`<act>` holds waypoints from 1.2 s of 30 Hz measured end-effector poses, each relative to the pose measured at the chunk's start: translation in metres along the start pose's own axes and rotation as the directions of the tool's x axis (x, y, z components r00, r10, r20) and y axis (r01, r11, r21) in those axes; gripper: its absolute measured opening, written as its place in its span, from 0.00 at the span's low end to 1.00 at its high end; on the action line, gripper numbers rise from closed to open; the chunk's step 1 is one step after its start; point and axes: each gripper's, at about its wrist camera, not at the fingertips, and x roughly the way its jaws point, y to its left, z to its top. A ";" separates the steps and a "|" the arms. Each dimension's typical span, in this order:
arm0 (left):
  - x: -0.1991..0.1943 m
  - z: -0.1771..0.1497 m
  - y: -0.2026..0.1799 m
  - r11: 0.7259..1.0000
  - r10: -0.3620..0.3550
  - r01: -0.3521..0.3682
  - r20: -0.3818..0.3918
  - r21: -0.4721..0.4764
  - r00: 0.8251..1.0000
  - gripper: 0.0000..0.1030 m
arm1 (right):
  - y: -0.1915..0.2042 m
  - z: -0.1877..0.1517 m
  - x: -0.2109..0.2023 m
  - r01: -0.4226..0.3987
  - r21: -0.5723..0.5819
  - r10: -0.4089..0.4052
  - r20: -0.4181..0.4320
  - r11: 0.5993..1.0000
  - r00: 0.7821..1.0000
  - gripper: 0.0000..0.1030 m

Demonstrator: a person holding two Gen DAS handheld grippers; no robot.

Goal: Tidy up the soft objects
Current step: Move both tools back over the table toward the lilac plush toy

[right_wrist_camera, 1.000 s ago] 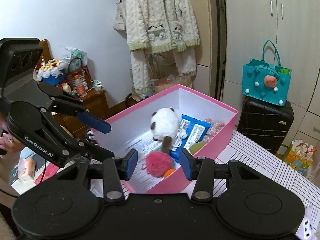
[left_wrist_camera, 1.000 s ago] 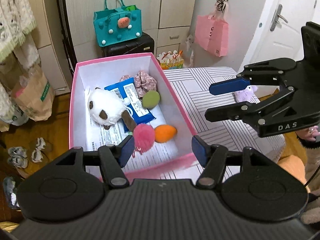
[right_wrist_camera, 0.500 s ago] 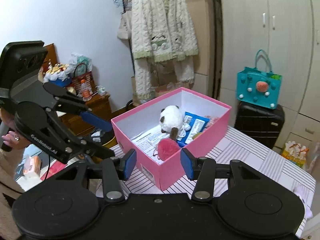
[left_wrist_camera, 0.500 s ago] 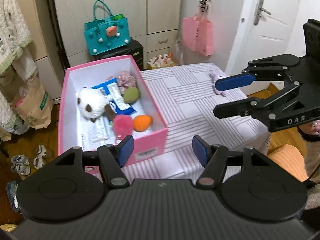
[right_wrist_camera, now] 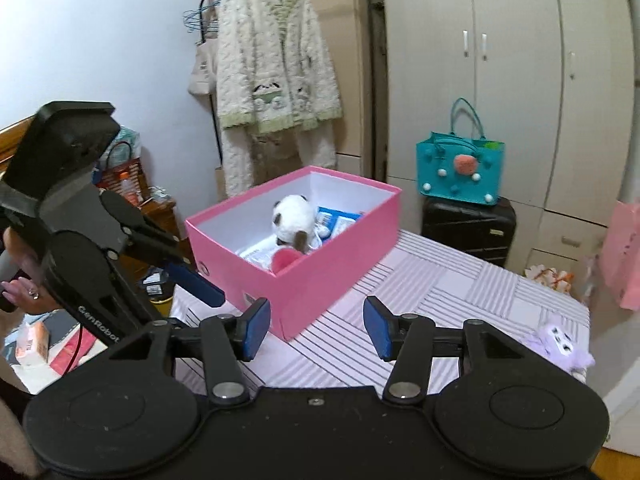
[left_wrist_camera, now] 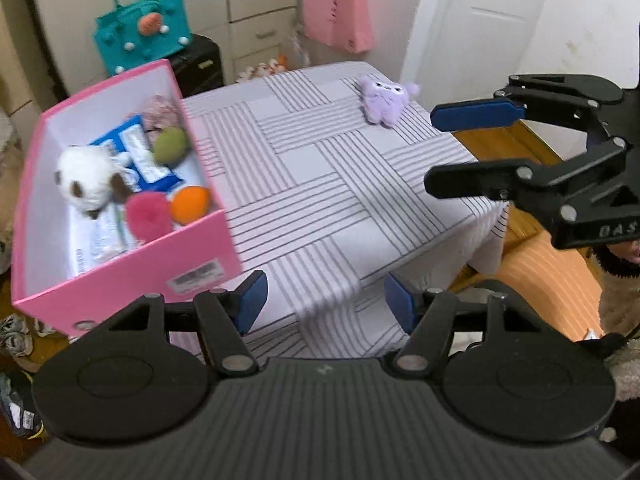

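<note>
Purple plush toy point(left_wrist_camera: 385, 100) with white face patch lies alone at far corner of striped-cloth table point(left_wrist_camera: 320, 184), well apart from pink cardboard box point(left_wrist_camera: 132, 268) holding other soft things. We see right hand-held gripper point(left_wrist_camera: 456, 148) nearer, pointing across table edge toward it; its jaws have just been opening, nothing between. Left hand-held gripper point(left_wrist_camera: 322, 300) open, empty. We cannot tell toy's long axis. Readable: "GenRobot" and "DAS" on gripper bodies; box label blurred.

Bright, even indoor light with soft, faint shadows. Both fisheye views bend straight lines near the edges, and dark corners show in the right wrist view. Motion blur softens the pink box point(left_wrist_camera: 132, 276) and background bags; no strong glare.
</note>
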 end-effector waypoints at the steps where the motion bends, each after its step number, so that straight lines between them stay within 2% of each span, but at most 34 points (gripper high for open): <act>1: 0.004 0.001 -0.002 1.000 -0.009 0.009 -0.003 0.005 1.000 0.62 | -0.003 -0.004 -0.001 0.004 0.009 -0.004 -0.004 1.000 1.000 0.56; 7: 0.017 0.009 -0.017 0.998 -0.051 0.050 0.034 0.041 0.998 0.62 | -0.033 -0.032 -0.003 0.055 0.101 -0.049 -0.055 0.993 0.997 0.56; 12: 0.027 0.025 -0.022 0.997 -0.061 0.056 0.106 0.051 0.993 0.62 | -0.067 -0.056 0.002 0.135 0.188 -0.122 -0.081 0.973 0.989 0.56; 16: 0.043 0.037 -0.025 0.995 -0.092 0.086 0.143 0.050 0.985 0.62 | -0.087 -0.071 0.009 0.263 0.189 -0.252 -0.081 0.946 0.964 0.57; 18: 0.054 0.044 -0.027 0.995 -0.089 0.080 0.160 0.061 0.983 0.62 | -0.098 -0.077 0.014 0.337 0.170 -0.328 -0.077 0.926 0.942 0.58; 20: 0.067 0.050 -0.029 0.996 -0.078 0.068 0.177 0.064 0.981 0.62 | -0.109 -0.080 0.021 0.370 0.169 -0.363 -0.075 0.913 0.929 0.58; 26: 0.104 0.070 -0.030 0.995 -0.097 0.089 0.202 0.045 0.975 0.62 | -0.137 -0.087 0.044 0.376 0.186 -0.370 -0.068 0.908 0.927 0.62; 28: 0.116 0.078 -0.032 0.995 -0.091 0.083 0.188 0.047 0.978 0.62 | -0.143 -0.087 0.055 0.379 0.178 -0.372 -0.075 0.908 0.925 0.63; 31: 0.130 0.088 -0.033 0.993 -0.116 0.112 0.171 0.033 0.978 0.62 | -0.154 -0.088 0.064 0.362 0.182 -0.353 -0.083 0.914 0.932 0.65; 33: 0.138 0.096 -0.034 0.992 -0.126 0.123 0.166 0.028 0.978 0.62 | -0.160 -0.087 0.070 0.368 0.173 -0.359 -0.081 0.914 0.930 0.70; 36: 0.151 0.107 -0.037 0.994 -0.110 0.108 0.167 0.022 0.980 0.62 | -0.173 -0.088 0.077 0.376 0.179 -0.365 -0.096 0.909 0.926 0.71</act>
